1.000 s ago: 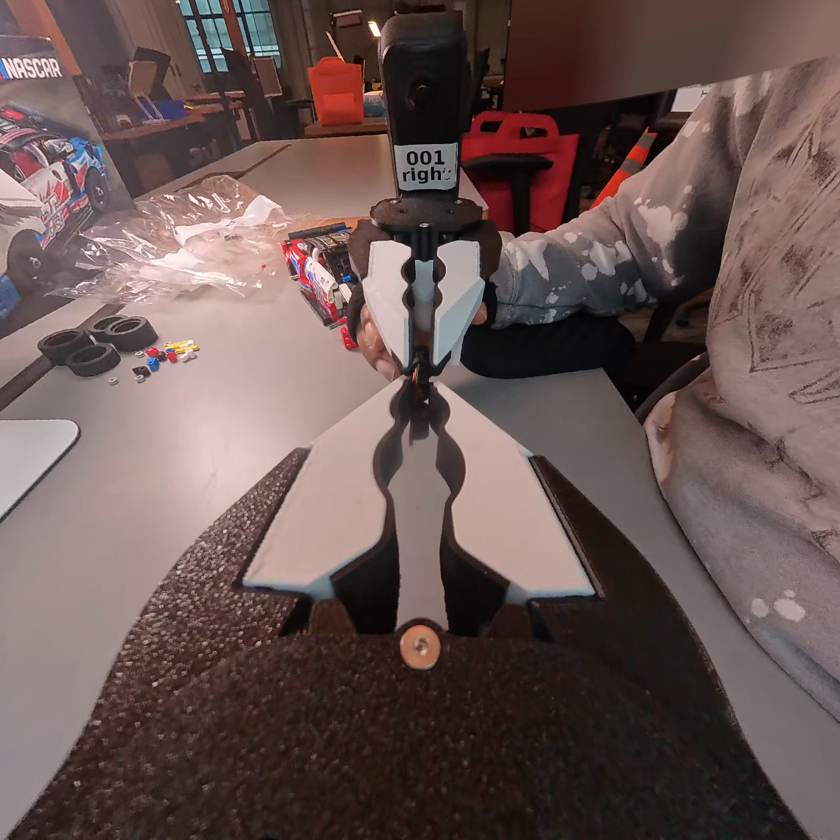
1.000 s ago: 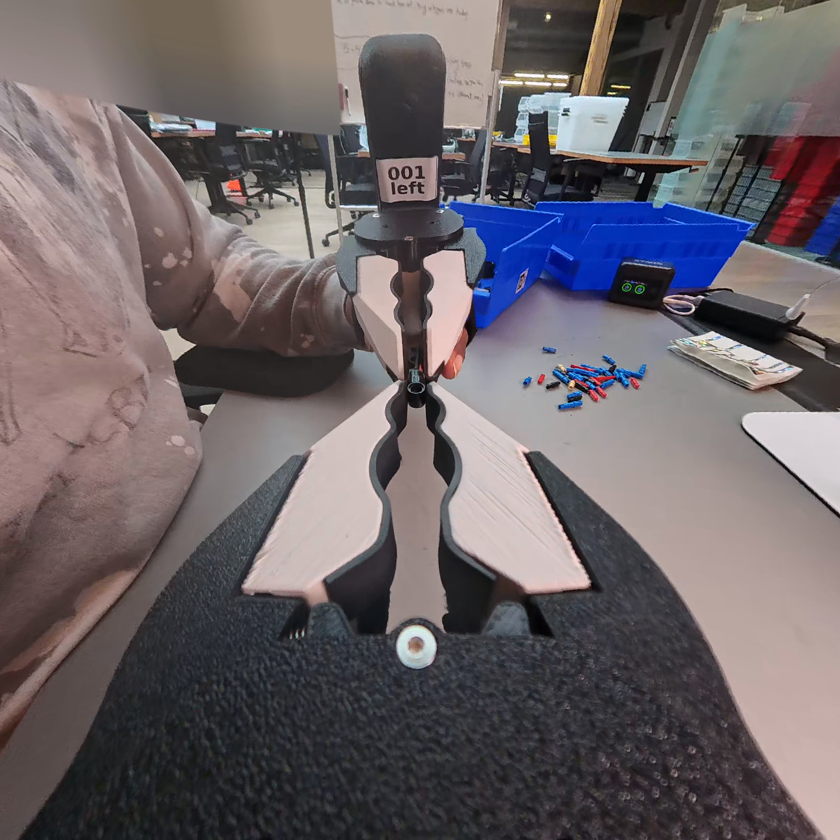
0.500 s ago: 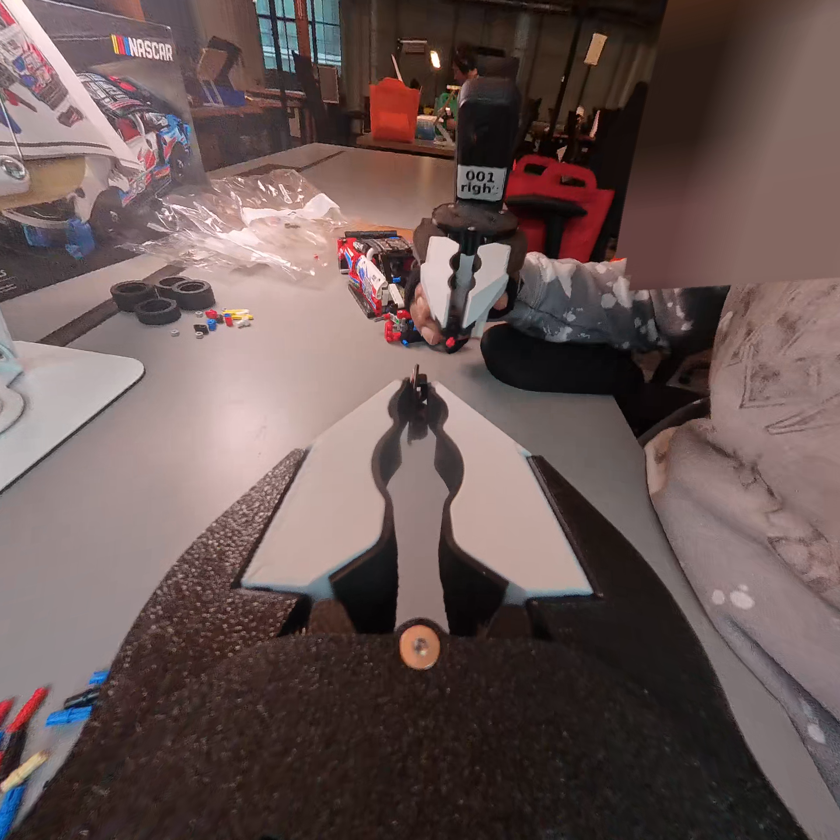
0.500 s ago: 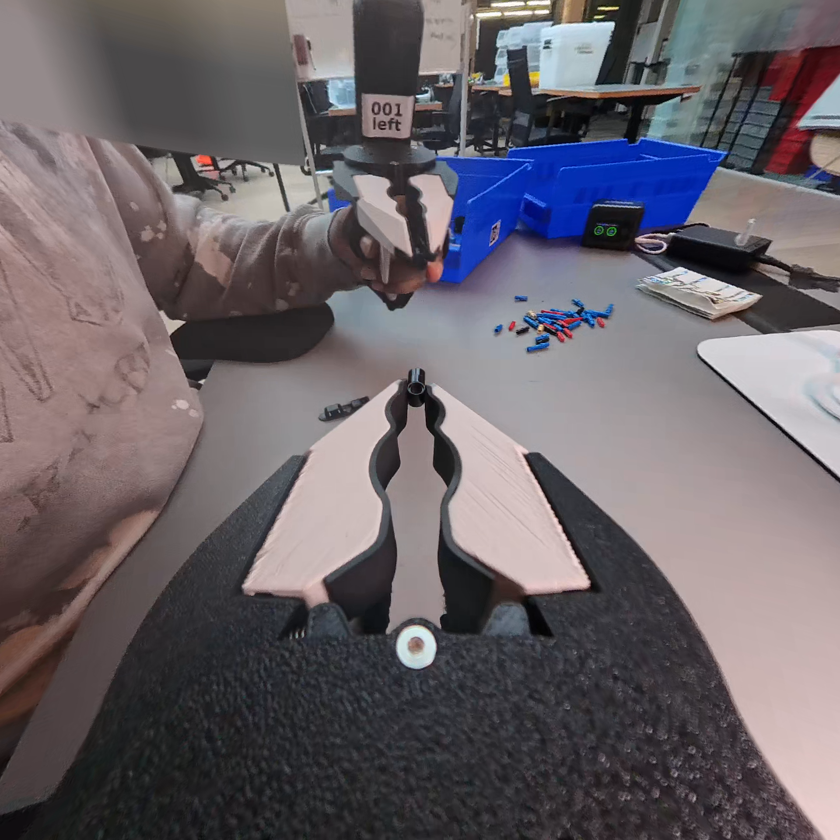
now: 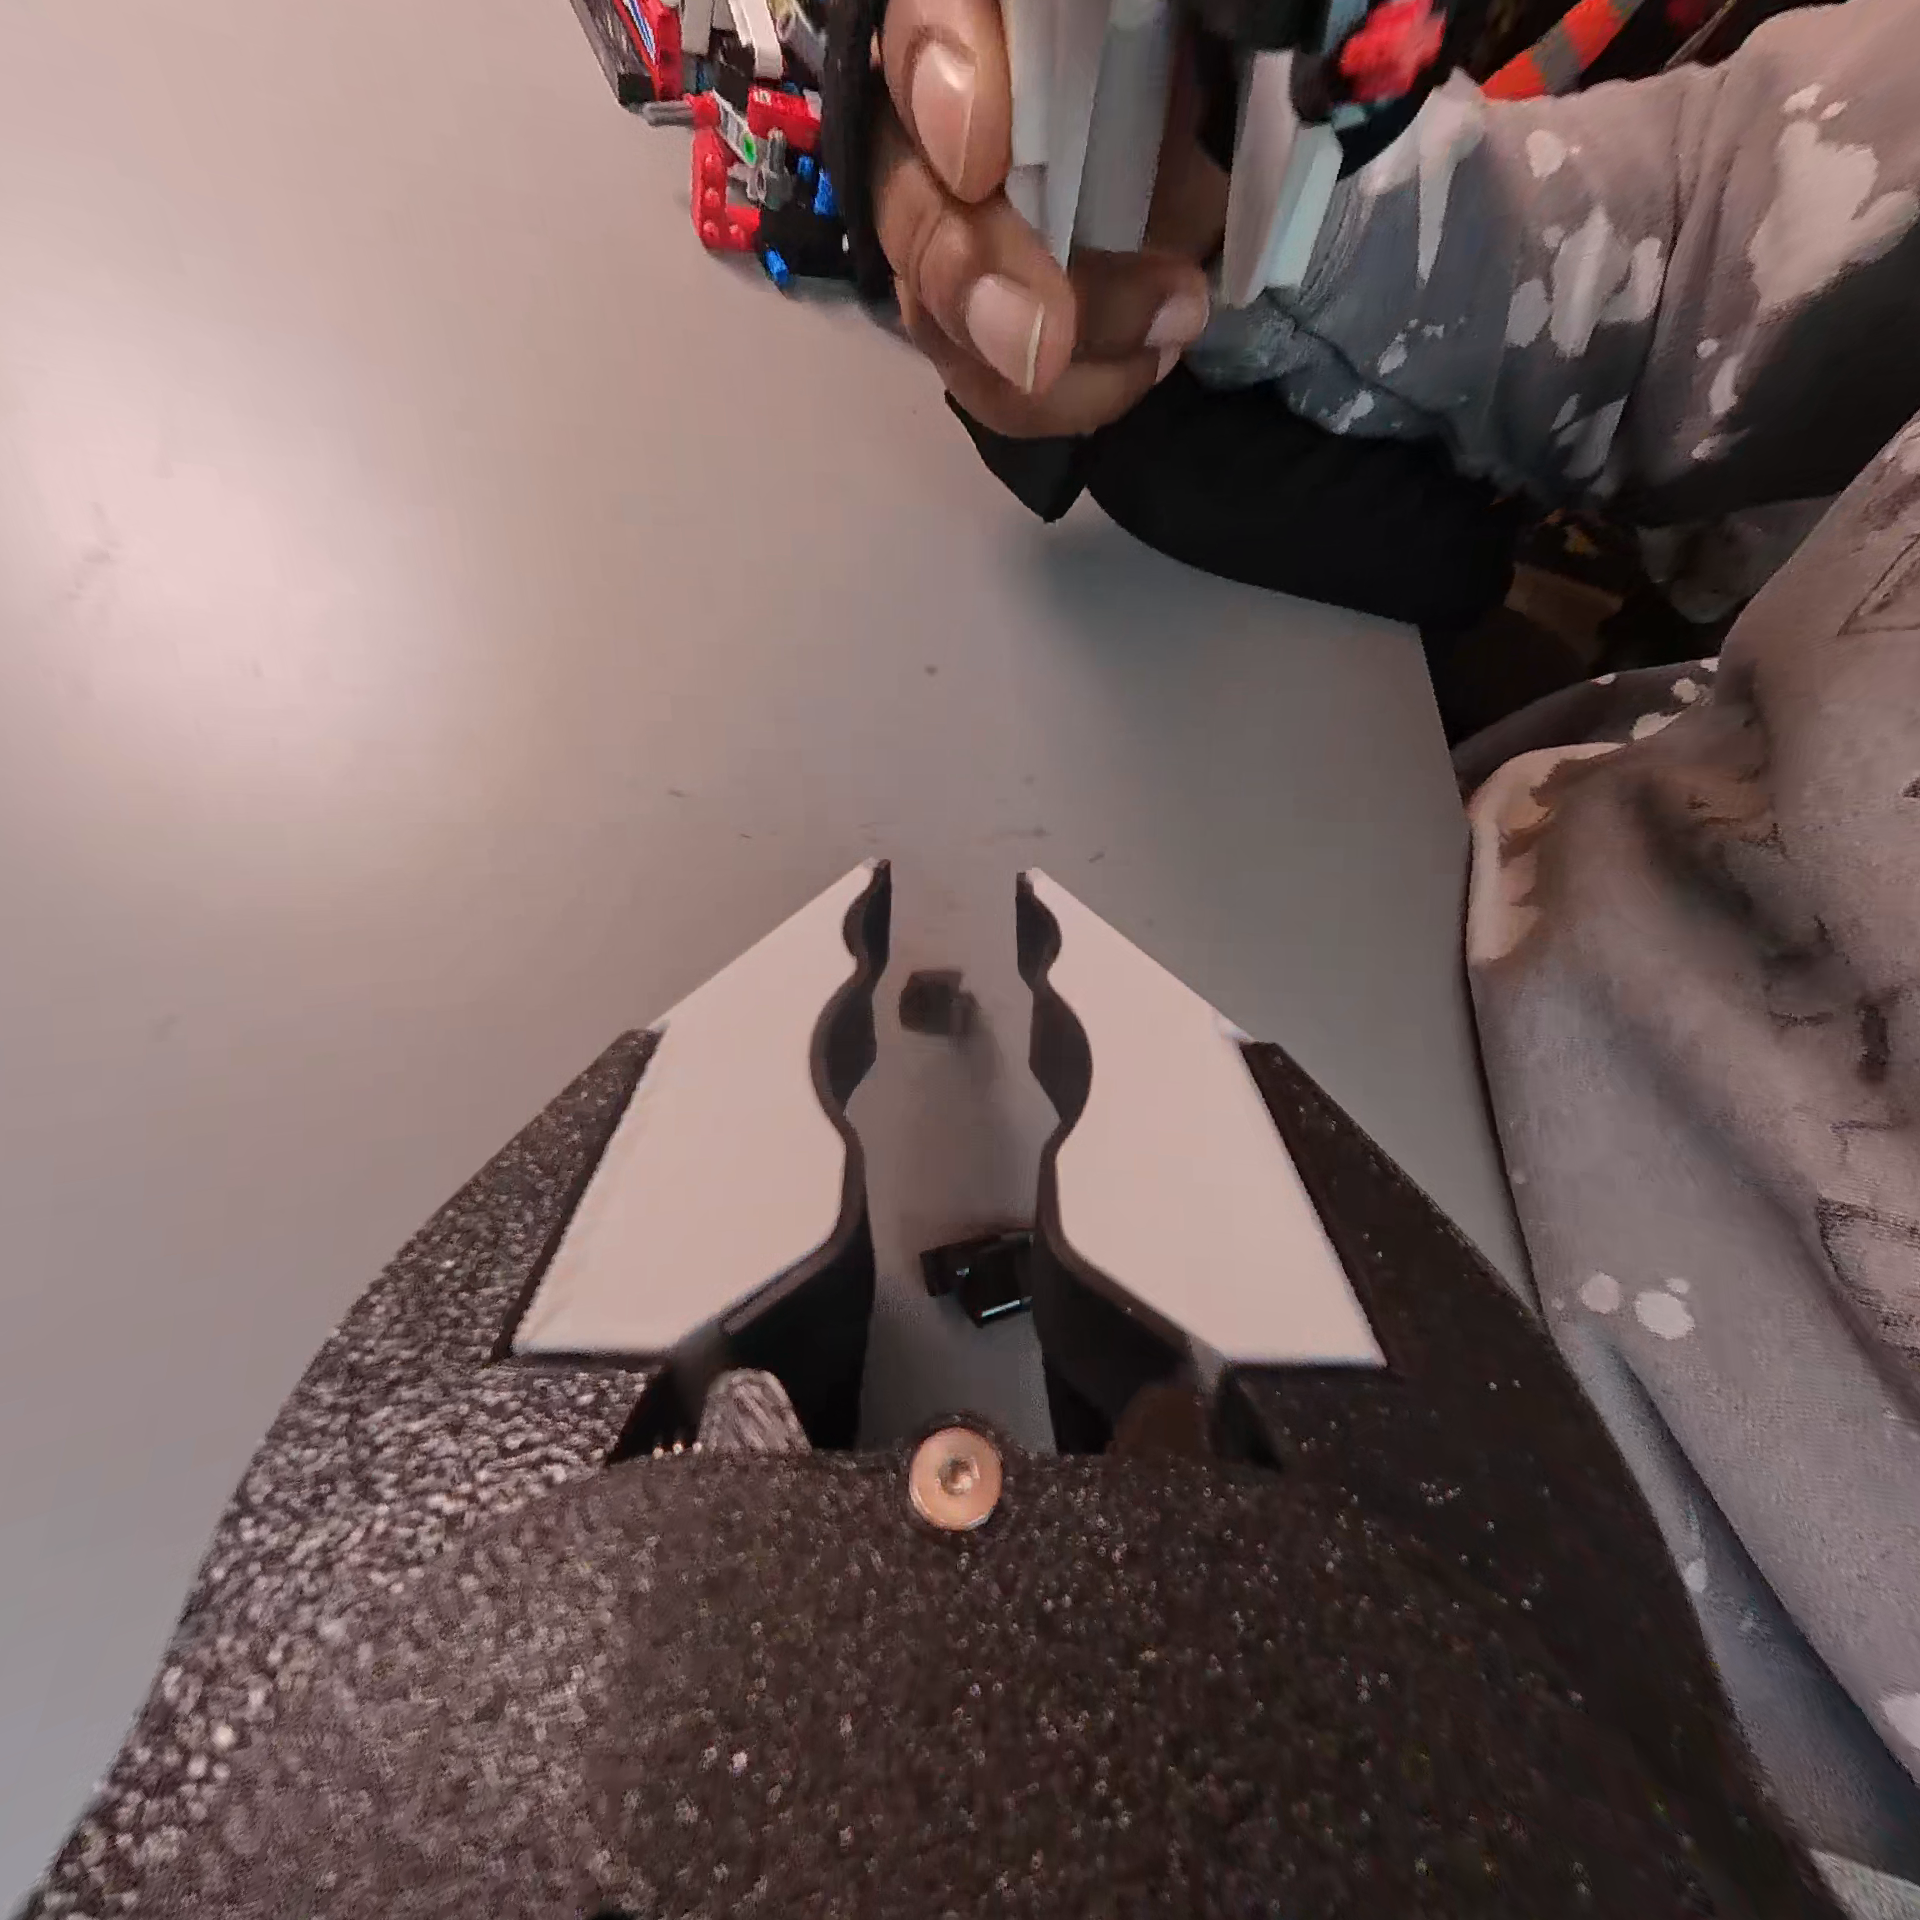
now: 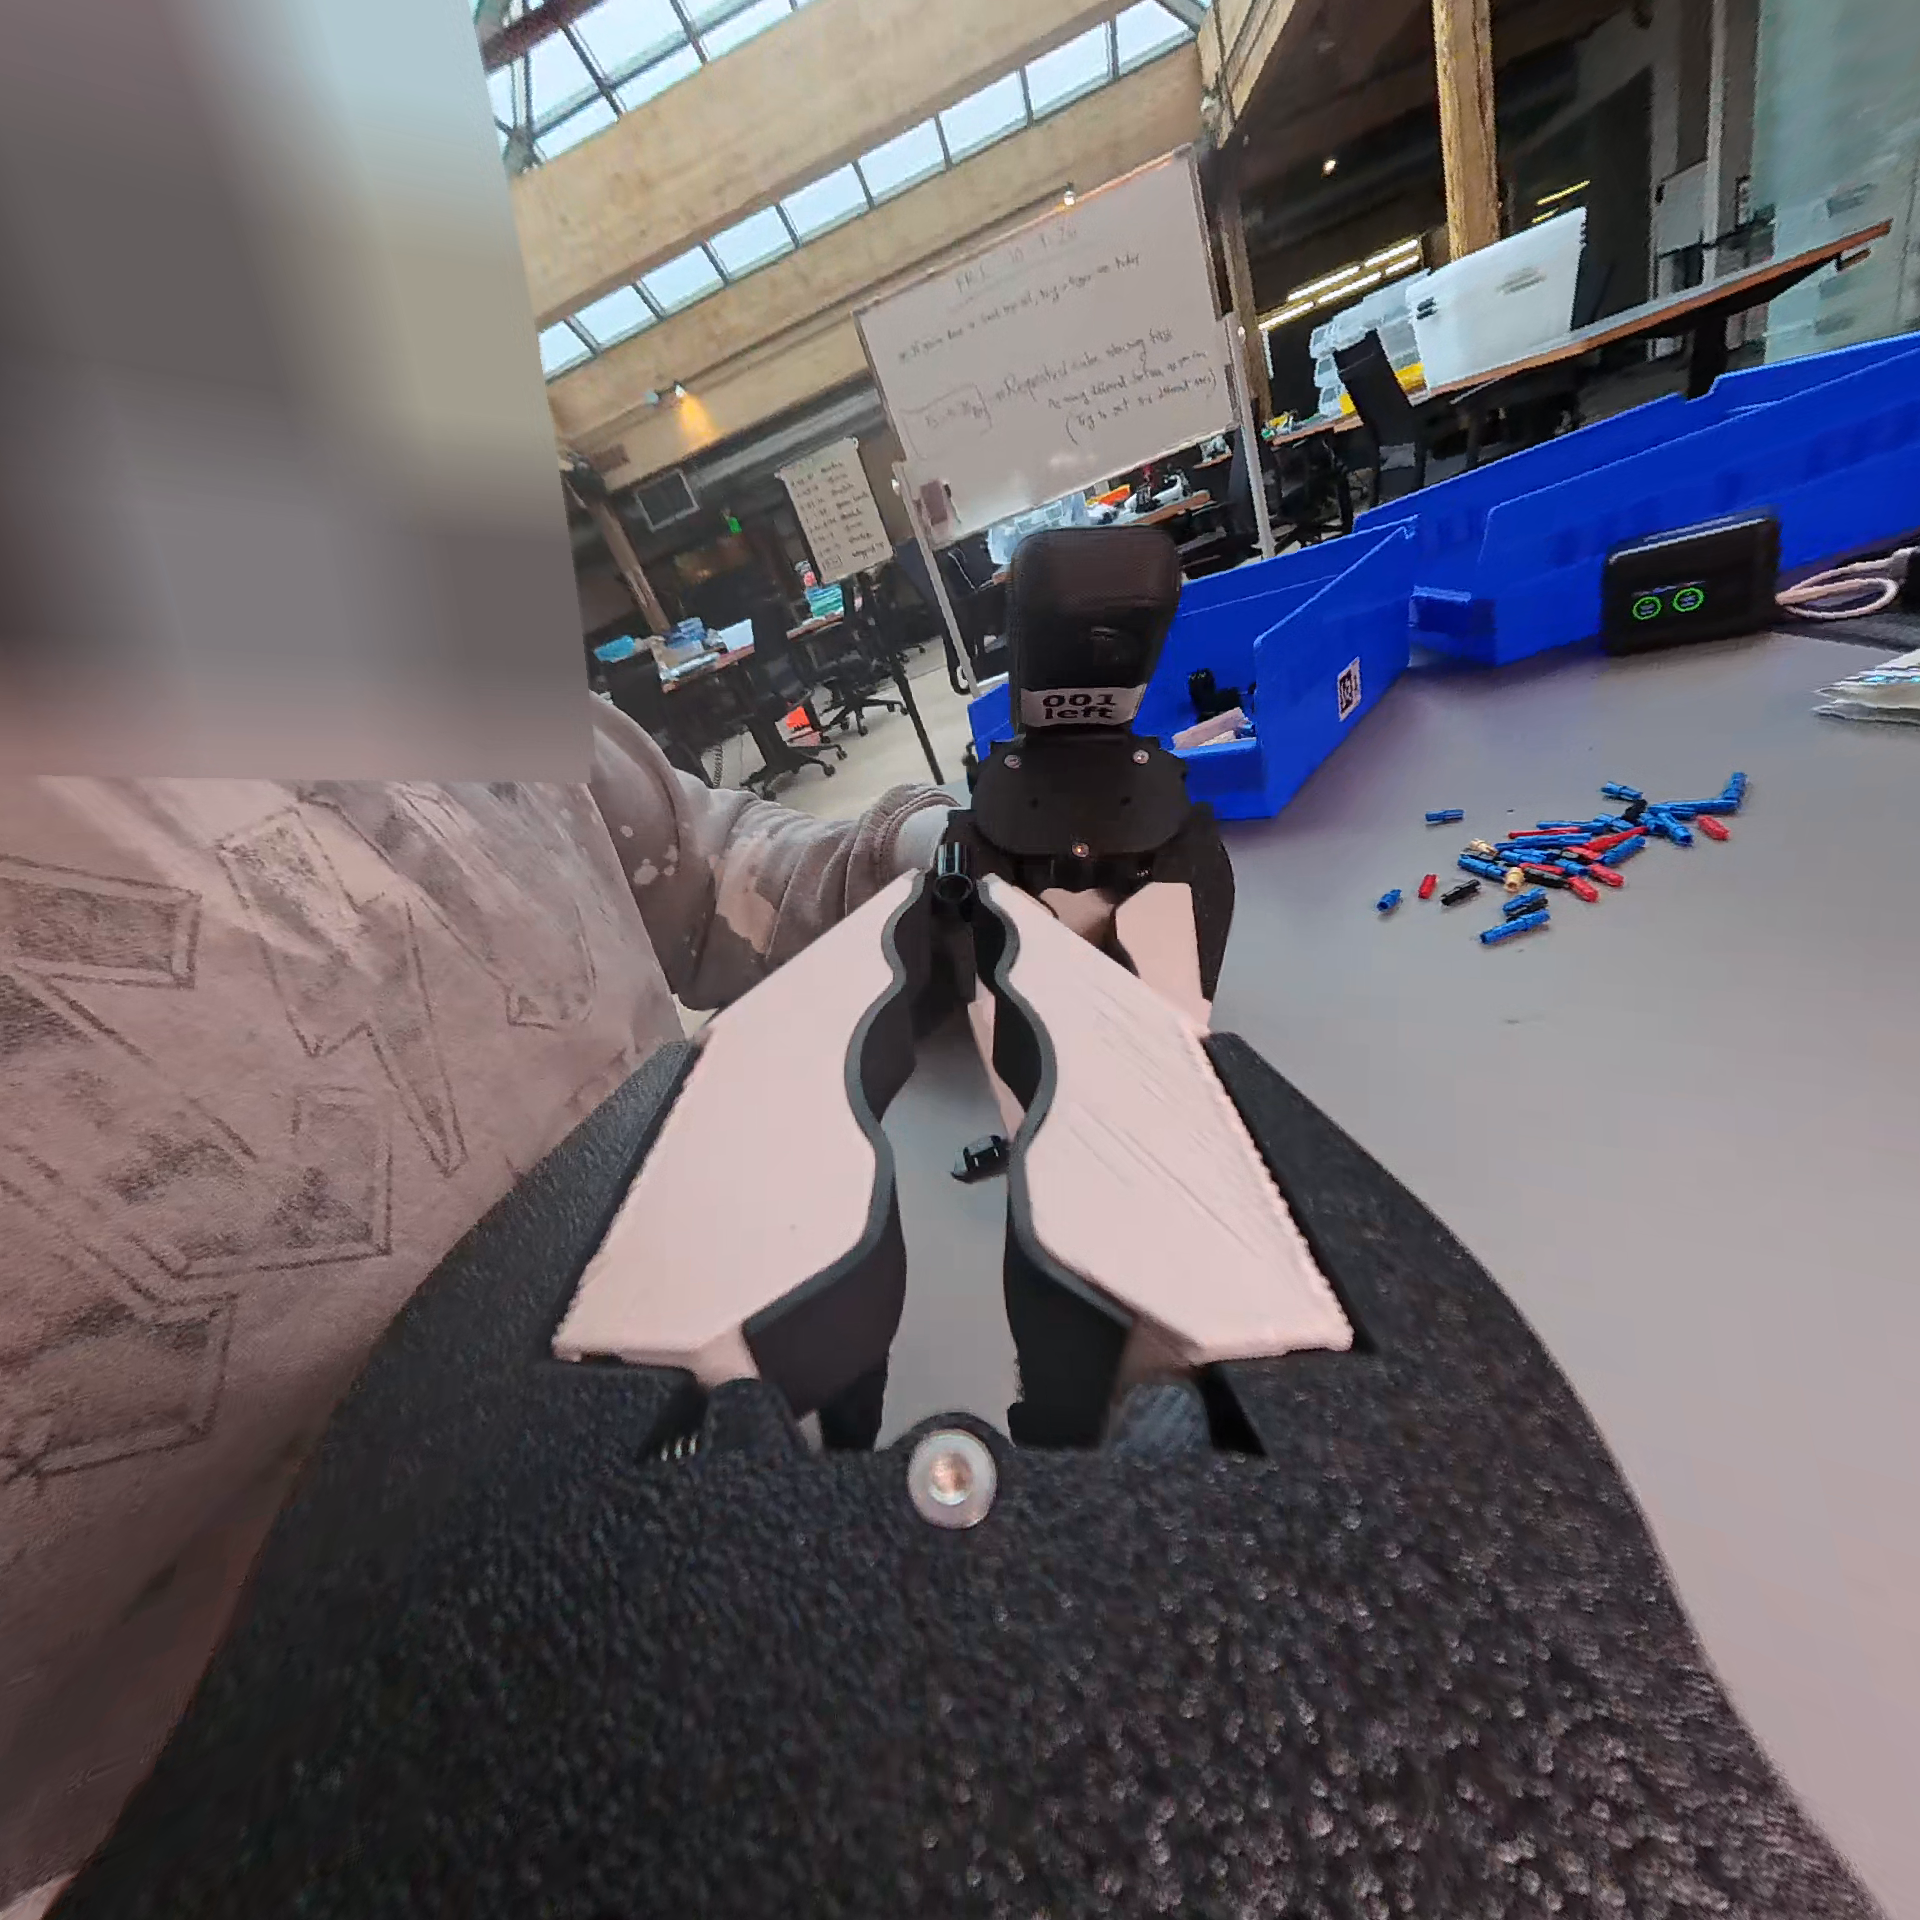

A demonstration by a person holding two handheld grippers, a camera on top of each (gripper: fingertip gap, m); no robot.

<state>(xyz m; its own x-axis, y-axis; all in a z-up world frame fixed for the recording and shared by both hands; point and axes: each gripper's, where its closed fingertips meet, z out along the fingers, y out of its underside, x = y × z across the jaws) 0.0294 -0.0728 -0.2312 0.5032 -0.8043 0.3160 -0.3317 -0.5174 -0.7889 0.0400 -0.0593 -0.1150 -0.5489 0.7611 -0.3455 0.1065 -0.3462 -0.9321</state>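
Note:
My left gripper [image 5: 953,873] is open and points down at the grey table [image 5: 416,727]. A small dark piece [image 5: 935,1004], blurred, shows between its fingers near the tips. A second small black piece [image 5: 982,1284] lies on the table farther back between them. My right gripper [image 6: 951,902] is shut on a short black tube piece [image 6: 951,889] and holds it up in the air. Beyond it is the left gripper's black body [image 6: 1081,821], low over the table. A hand [image 5: 987,260] holds the right gripper's white fingers [image 5: 1101,125] at the top of the left wrist view.
A partly built red, blue and black toy car [image 5: 748,156] sits behind the hand. A pile of blue, red and black pins [image 6: 1558,862] lies on the right, with blue bins [image 6: 1299,675] and a black device with green lights [image 6: 1683,597] behind. The person's sleeve and torso [image 5: 1714,1039] border the table edge. There is about 11 cm between the tips of the two grippers.
My left gripper has tilted down close to the table and opened, letting go of the small piece it held. My right gripper has stayed shut on the black tube and tilted upward.

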